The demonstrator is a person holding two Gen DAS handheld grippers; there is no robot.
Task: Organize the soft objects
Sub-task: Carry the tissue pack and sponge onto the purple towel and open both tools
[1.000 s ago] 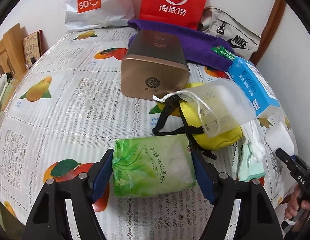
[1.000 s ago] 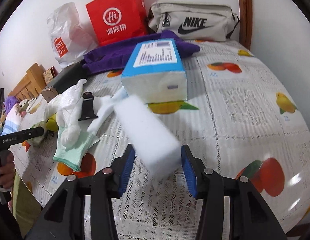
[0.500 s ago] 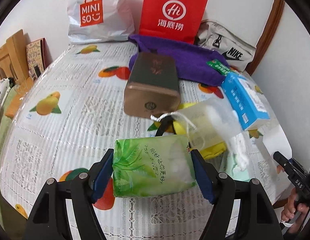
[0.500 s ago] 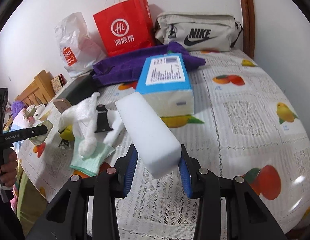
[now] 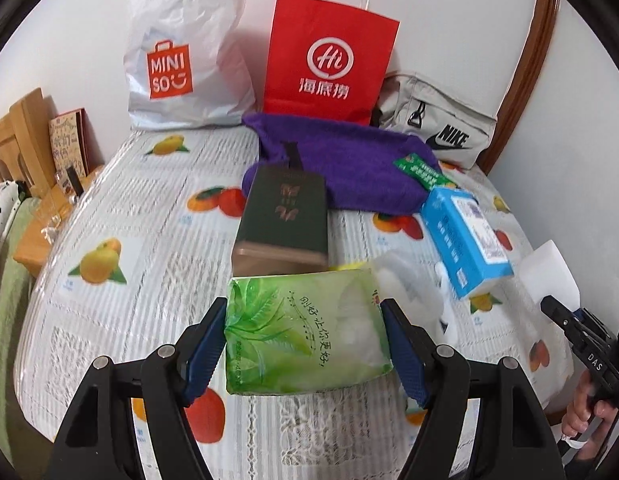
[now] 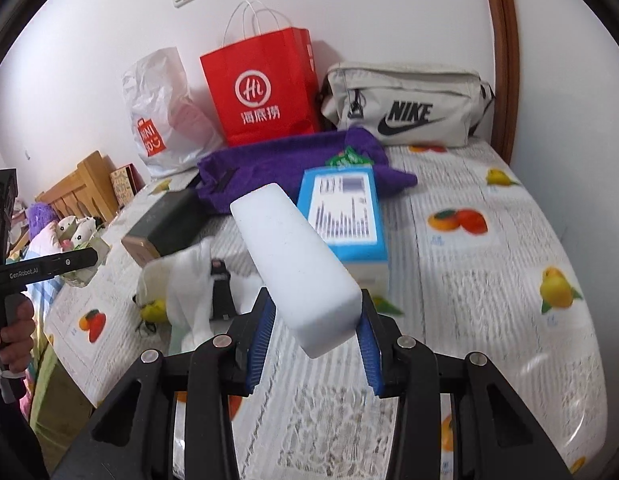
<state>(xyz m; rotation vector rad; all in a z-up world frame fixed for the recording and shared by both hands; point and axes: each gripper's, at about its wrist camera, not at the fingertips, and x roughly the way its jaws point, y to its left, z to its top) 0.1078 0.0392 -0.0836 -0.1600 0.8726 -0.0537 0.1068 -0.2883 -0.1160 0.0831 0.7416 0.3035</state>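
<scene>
My left gripper [image 5: 305, 340] is shut on a green tissue pack [image 5: 305, 332] and holds it above the table. My right gripper [image 6: 315, 334] is shut on a white sponge block [image 6: 297, 264], also held in the air; the block shows at the right edge of the left wrist view [image 5: 549, 276]. A purple towel [image 5: 349, 164] lies at the back of the table and shows in the right wrist view [image 6: 277, 164]. White cloth and a translucent pouch [image 6: 185, 276] lie beside a yellow pouch [image 6: 153, 310].
A dark tin box [image 5: 283, 220], a blue tissue box [image 5: 465, 236], a red paper bag [image 5: 329, 60], a white Miniso bag [image 5: 181, 60] and a Nike bag [image 6: 405, 108] stand on the fruit-print tablecloth [image 5: 121, 264]. A wooden chair [image 5: 17, 140] is left.
Both grippers have risen and pulled back from the table with their loads. The green tissue pack and the white sponge block sit higher above the cloth than before.
</scene>
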